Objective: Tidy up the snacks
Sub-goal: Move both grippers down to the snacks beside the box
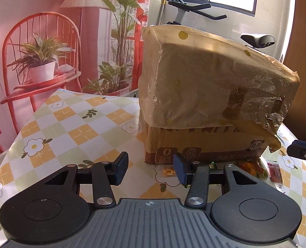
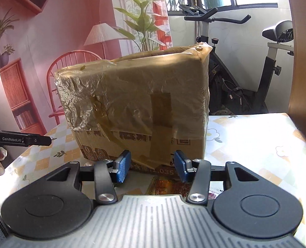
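Observation:
A tape-wrapped cardboard box [image 1: 204,95] stands on the checked tablecloth [image 1: 74,124]; it also fills the middle of the right wrist view [image 2: 136,103]. Several small snack packets [image 1: 250,168] lie on the cloth at the box's near side, with an orange one [image 1: 168,171] and a red sachet [image 1: 274,170]. My left gripper [image 1: 150,169] is open and empty, low over the cloth in front of the box corner. My right gripper [image 2: 151,166] is open and empty, just above a red-and-gold snack packet [image 2: 167,187] close to the box.
The right gripper's tip shows at the right edge of the left wrist view [image 1: 304,152]; the left gripper body shows at the left of the right wrist view [image 2: 20,139]. An exercise bike [image 2: 225,62] stands behind the table. A printed backdrop [image 1: 49,41] hangs behind.

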A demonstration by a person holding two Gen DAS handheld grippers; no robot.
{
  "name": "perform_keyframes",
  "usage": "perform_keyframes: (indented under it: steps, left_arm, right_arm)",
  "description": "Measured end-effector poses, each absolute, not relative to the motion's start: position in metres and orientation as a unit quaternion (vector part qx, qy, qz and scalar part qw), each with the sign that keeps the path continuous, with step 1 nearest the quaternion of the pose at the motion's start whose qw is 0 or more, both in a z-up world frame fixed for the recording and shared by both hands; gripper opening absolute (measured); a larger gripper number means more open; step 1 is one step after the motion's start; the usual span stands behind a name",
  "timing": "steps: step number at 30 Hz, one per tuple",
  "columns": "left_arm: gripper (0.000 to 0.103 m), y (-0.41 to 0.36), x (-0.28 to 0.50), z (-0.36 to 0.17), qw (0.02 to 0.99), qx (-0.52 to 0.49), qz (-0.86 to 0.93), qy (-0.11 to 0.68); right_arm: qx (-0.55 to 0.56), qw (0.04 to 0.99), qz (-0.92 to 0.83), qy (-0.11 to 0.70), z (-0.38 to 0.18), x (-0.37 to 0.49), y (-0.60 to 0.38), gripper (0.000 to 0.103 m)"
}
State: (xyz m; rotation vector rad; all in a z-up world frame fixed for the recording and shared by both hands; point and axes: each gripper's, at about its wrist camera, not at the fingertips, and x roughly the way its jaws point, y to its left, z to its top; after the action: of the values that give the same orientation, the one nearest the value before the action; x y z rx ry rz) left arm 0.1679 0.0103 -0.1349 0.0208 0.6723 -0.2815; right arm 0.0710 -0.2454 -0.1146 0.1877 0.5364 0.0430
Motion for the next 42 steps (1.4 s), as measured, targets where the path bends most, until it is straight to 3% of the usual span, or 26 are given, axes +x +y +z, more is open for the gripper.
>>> perform_keyframes:
  steps: [10,21,33,42]
  left_arm:
    - [0.049,-0.022,0.209,-0.183,0.918,0.006,-0.118,0.380]
    - [0.051,-0.046,0.226,-0.202,0.915,0.013,-0.088,0.392]
    - [0.055,-0.013,0.201,-0.205,0.902,0.028,-0.101,0.419]
    - [0.055,0.001,0.209,-0.189,0.907,-0.034,-0.096,0.409]
  right_arm:
    - [0.114,0.943,-0.018,0.311,-0.168,0.082,-0.259,0.050]
    - [0.114,0.942,-0.036,0.315,-0.189,0.086,-0.259,0.050]
    - [0.112,0.944,-0.028,0.309,-0.190,0.084,-0.256,0.050]
    - [0.120,0.945,-0.028,0.303,-0.191,0.081,-0.259,0.050]
